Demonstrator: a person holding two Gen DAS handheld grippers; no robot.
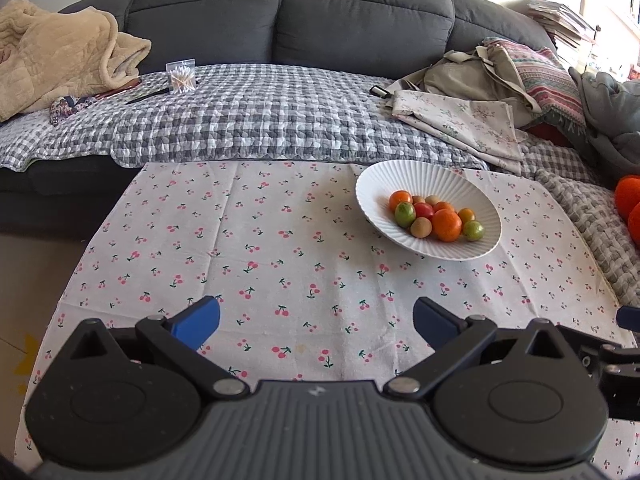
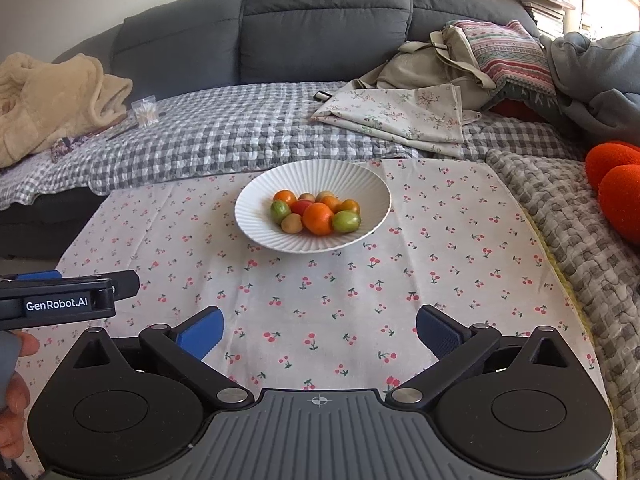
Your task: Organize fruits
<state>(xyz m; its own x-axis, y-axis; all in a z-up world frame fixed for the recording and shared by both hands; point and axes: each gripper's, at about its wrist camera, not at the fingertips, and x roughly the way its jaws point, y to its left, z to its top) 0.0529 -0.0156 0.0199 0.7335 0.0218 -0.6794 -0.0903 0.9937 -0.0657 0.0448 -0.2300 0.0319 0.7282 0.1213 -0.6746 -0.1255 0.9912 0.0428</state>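
Observation:
A white ribbed bowl stands on the cherry-print cloth, holding several small fruits: orange ones, green ones, a red one and tan ones. My left gripper is open and empty, low over the cloth, near and left of the bowl. My right gripper is open and empty, in front of the bowl. The left gripper's body shows at the right wrist view's left edge.
A grey sofa with a checked cover lies behind the table. A beige blanket, a cotton-swab box, folded cloth and a bag lie on it. Orange round cushions sit at the right.

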